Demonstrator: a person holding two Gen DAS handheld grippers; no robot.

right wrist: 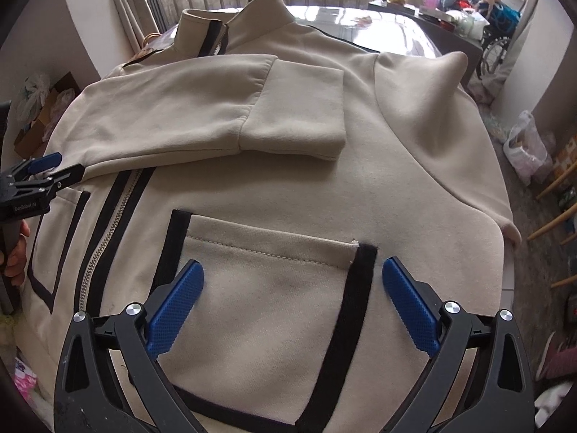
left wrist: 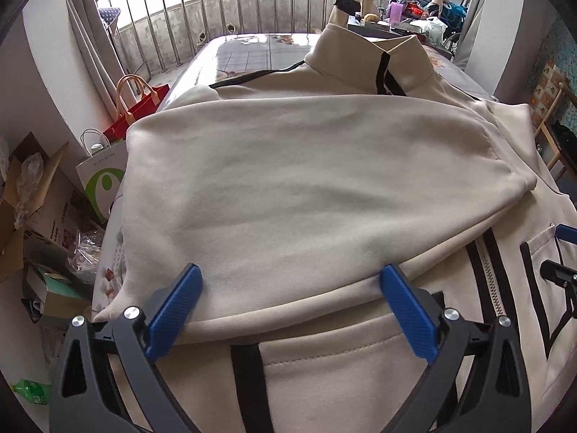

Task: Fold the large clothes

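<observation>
A beige zip jacket (left wrist: 306,187) with black trim lies front up on the table, collar toward the window. One sleeve is folded across its chest, with the cuff (right wrist: 299,115) lying flat. My left gripper (left wrist: 292,274) stands open just above the folded sleeve's lower edge, nothing between its blue fingers (left wrist: 176,310). My right gripper (right wrist: 294,270) is open over the black-edged pocket (right wrist: 267,281), its pads apart from the cloth. The left gripper also shows at the left edge of the right wrist view (right wrist: 43,169), held by a hand. The zip (right wrist: 104,241) runs down the front.
The glossy table (left wrist: 252,50) shows beyond the collar, with window bars behind. Bags and cardboard boxes (left wrist: 47,195) crowd the floor left of the table. A cluttered side table (right wrist: 450,11) stands at the back right. Wooden chair legs (right wrist: 555,216) and a plastic bag stand to the right.
</observation>
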